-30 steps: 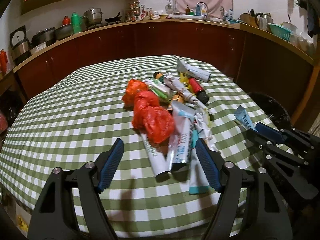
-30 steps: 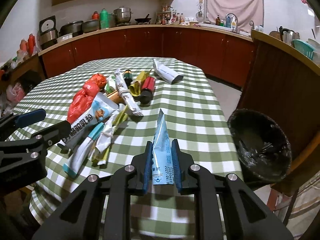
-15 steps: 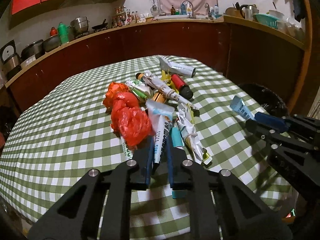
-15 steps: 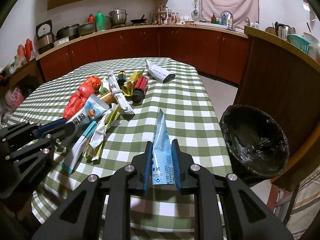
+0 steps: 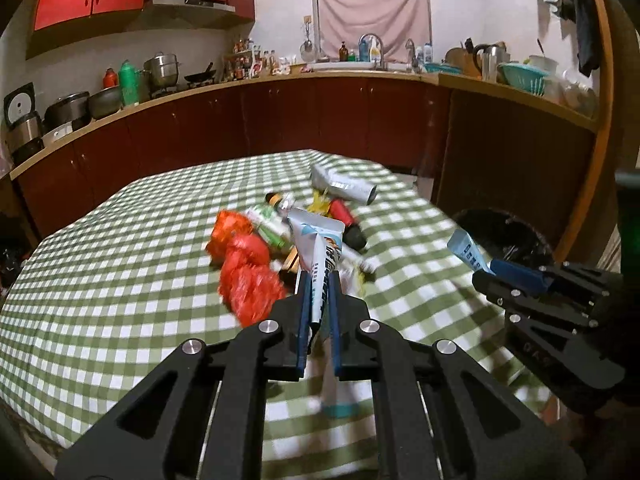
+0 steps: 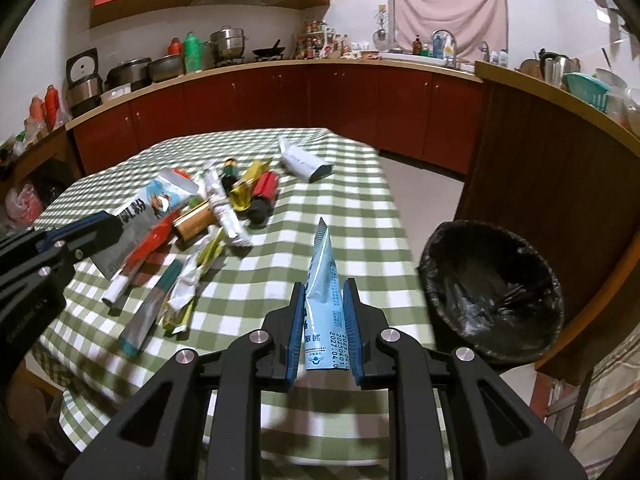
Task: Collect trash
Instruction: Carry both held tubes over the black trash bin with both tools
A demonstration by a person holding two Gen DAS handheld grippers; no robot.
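Note:
My left gripper is shut on a white and blue tube and holds it lifted above the trash pile; it also shows in the right wrist view. My right gripper is shut on a light blue tube, held above the table's right edge, also seen in the left wrist view. A black-lined bin stands on the floor right of the table. A red plastic bag lies in the pile.
The green checked table carries several tubes and wrappers, a red-and-black bottle and a silver tube. A wooden partition stands behind the bin. Kitchen counters line the back wall.
My left gripper closed on the white and blue tube and lifted it off the pile. My right gripper kept its tube and stayed near the table's right edge.

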